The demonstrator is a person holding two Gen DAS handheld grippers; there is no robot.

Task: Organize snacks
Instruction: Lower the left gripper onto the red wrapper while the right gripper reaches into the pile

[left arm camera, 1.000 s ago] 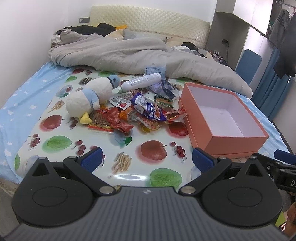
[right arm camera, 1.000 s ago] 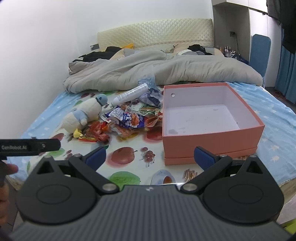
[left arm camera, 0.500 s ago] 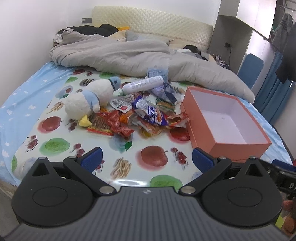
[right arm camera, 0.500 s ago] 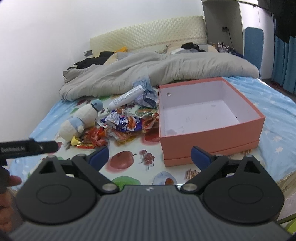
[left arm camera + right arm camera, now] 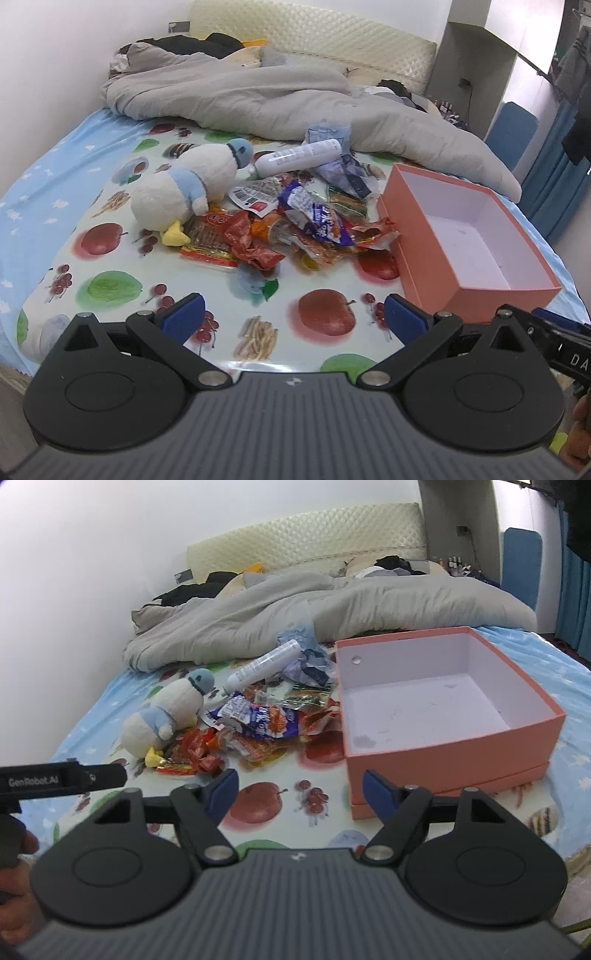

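Snack pile (image 5: 295, 229) heaped on bed beside empty pink box (image 5: 469, 236), touching plush toy (image 5: 184, 184). Left gripper (image 5: 293, 315) spread, nothing held. Right gripper (image 5: 300, 788) closing, nothing between fingers. Risk judged: slippery wrappers may be dropped, toy or bottle (image 5: 299, 157) dragged along.

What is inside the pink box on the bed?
The pink box holds no snacks: only its white floor with a few faint marks shows. The near wall hides a strip of floor just behind it in both views.
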